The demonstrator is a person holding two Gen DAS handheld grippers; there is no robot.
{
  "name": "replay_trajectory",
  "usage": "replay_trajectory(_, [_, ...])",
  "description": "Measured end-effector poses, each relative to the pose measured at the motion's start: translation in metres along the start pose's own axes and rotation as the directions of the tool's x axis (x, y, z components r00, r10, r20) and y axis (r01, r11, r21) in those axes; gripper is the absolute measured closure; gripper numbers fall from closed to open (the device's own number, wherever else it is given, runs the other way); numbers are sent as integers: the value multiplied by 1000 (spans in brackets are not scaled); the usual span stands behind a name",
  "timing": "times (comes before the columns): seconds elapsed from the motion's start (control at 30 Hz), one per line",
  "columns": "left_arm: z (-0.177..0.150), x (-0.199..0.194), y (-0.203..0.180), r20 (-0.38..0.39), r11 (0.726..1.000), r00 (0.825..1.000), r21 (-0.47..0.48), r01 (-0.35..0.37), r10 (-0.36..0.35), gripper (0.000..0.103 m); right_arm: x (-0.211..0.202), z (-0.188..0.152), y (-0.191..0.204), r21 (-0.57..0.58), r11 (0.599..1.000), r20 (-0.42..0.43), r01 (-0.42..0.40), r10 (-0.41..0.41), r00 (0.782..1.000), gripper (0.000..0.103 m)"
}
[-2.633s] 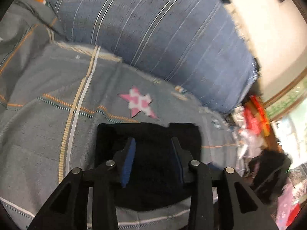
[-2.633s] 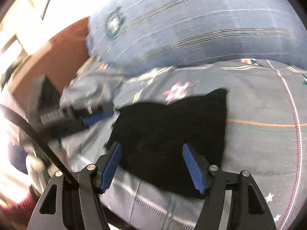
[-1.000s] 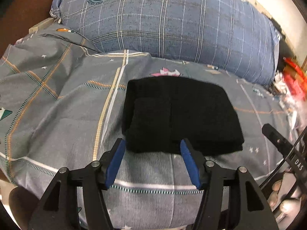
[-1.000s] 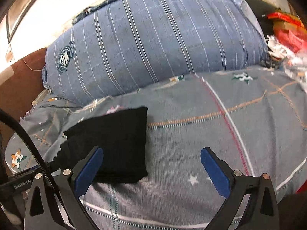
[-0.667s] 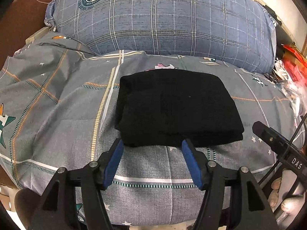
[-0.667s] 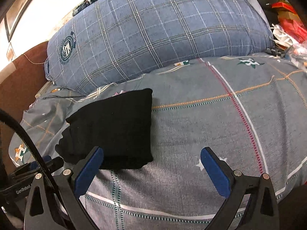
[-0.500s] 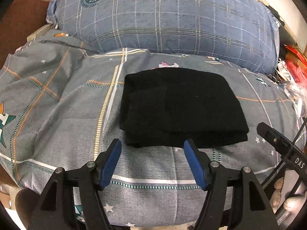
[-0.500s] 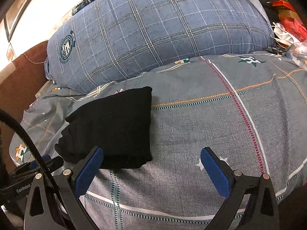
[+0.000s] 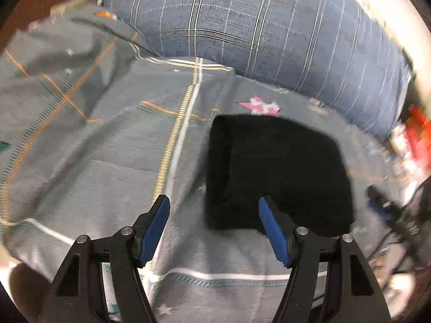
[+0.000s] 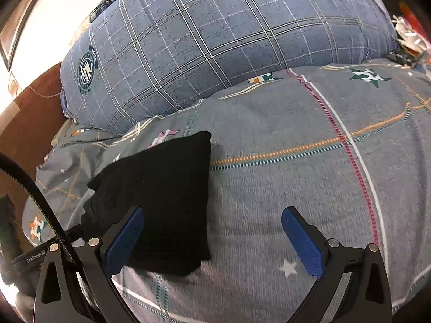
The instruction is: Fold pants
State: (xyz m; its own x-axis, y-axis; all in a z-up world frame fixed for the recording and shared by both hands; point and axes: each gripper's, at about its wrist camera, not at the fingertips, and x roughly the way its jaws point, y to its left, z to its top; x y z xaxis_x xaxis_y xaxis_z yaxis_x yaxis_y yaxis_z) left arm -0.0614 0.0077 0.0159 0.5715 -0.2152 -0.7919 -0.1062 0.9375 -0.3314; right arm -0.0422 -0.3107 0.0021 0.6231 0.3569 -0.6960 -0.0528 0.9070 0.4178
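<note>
Black pants [image 9: 277,172], folded into a thick square, lying flat on a grey bedspread [image 9: 107,156] with stripes and stars. Just behind the pants, a pink star print [image 9: 260,106]. Further back, along the far edge of the bed, a big blue checked pillow [image 10: 215,40] with a round badge.

Left gripper [image 9: 214,212] held above the near edge of the bed, jaws partly apart, nothing between them. Near left corner of the pants just ahead of its right blue pad; most of the pants off to the right of it. Picture a bit blurry.

Right gripper [image 10: 211,224] also over the near edge of the bed, jaws spread wide, holding nothing. Near right corner of the pants seen between its pads, close to the left pad; bare bedspread under the right pad. Hard to tell if any pad touches the cloth.
</note>
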Motion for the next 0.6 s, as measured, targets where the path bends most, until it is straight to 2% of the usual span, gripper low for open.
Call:
replay_trajectory(0.1, [13,5,12,2,991,993,-64,117,-117,35,10,8,-2,22,999,-28,-46,47,999,0])
replay_trajectory(0.23, [31,20,13,-27,982,983,-54,178,-180,35,26,14,-7,66,992,-71,-107,111,991,0])
replay_trajectory(0.33, [39,40,11,-88,967,963,-55,250,-255,35,40,17,-8,88,986,-108,-145,154,982,0])
replay_trajectory(0.5, [43,81,12,-194,952,933,-89,292,-304,33,55,20,-12,130,971,-131,-202,219,967,0])
replay_trajectory(0.6, [46,88,17,-204,934,912,-113,339,-356,27,61,24,-10,132,966,-140,-222,240,961,0])
